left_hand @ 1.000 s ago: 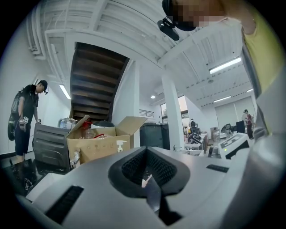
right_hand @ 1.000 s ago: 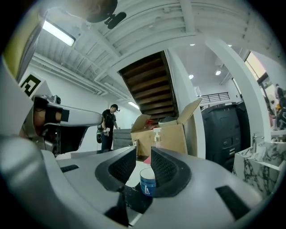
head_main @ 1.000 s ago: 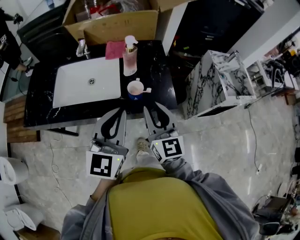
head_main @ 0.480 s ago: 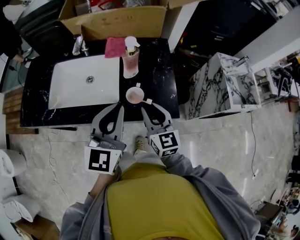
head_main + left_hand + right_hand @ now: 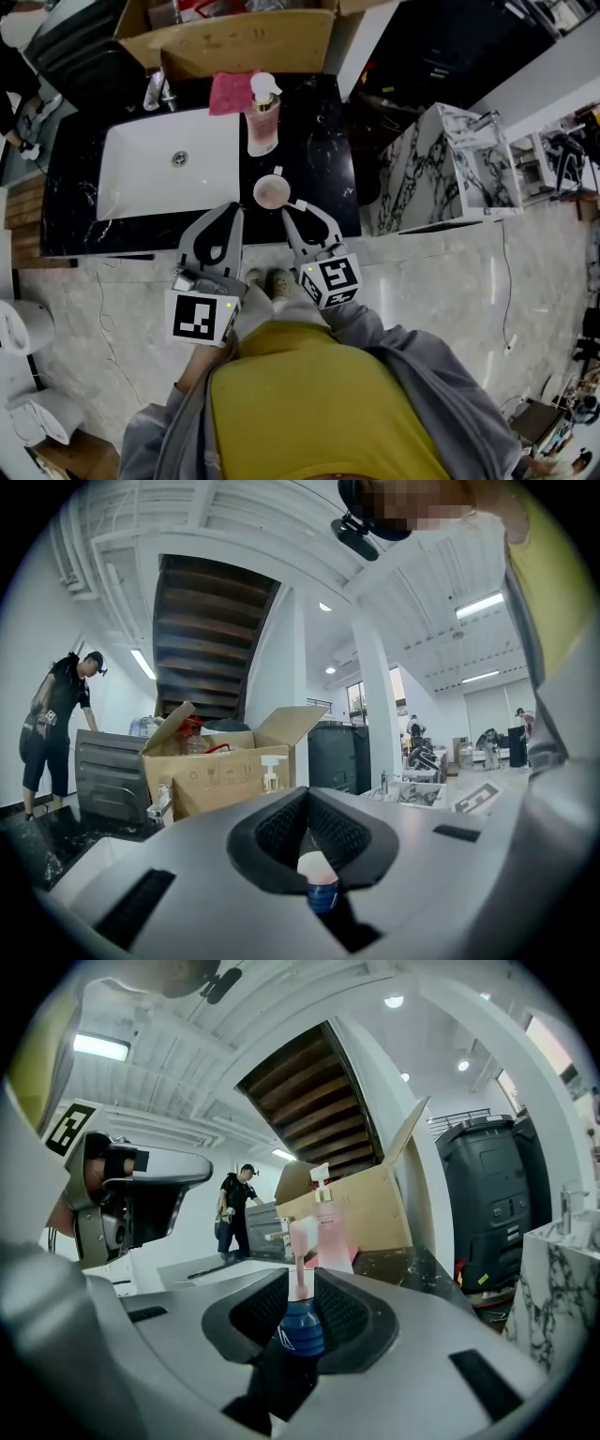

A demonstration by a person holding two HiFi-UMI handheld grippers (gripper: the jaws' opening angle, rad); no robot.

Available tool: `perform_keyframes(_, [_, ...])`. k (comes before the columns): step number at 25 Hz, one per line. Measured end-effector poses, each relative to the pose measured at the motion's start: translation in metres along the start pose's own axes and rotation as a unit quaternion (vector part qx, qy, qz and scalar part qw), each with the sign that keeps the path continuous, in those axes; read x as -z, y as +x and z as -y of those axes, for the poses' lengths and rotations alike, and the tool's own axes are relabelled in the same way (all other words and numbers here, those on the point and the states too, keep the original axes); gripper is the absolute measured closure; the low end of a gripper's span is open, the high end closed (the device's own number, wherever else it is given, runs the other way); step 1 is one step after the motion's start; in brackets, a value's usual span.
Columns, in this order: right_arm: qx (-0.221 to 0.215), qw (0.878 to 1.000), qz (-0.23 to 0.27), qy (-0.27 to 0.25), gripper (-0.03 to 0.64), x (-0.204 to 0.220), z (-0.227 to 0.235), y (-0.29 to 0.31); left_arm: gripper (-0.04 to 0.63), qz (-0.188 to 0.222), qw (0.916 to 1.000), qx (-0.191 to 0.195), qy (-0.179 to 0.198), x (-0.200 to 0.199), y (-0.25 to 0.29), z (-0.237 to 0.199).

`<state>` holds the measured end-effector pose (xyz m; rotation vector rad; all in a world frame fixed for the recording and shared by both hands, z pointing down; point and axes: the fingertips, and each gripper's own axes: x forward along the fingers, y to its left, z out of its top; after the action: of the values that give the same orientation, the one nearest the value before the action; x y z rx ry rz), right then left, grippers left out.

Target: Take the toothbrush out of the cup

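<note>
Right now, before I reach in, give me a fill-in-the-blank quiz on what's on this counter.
The cup stands right of the white ___.
The toothbrush stands in the ___.
The cloth beside the bottle is ___.
Behind the counter sits a cardboard ___.
Missing: sink; cup; pink; box.

Nothing here is reading as words or numbers. The cube (image 5: 200, 319) on the left gripper (image 5: 232, 208) and the one on the right gripper (image 5: 307, 216) are carrying only black-and-white square patterns. Beyond the left gripper, the cardboard box (image 5: 220, 772) is showing tiny printed symbols, too small to read. Just ahead of the right gripper, the blue cup (image 5: 302, 1327) is bearing an illegible white mark.
</note>
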<state>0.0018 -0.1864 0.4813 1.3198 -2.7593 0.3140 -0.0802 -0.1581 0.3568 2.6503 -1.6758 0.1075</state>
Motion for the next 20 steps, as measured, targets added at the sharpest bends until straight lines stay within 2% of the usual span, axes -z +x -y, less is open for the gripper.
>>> perform_keyframes(11, [0.019,1.0,0.007,0.009,0.583,-0.014,0.0,0.013,0.594,-0.009,0.9999,0.014,-0.002,-0.008,0.002,-0.021])
perform_keyframes(20, [0.026,0.999,-0.002,-0.027,0.584,-0.061,0.01,0.02,0.594,0.0,0.9996,0.028,0.0,-0.016,0.01,-0.02])
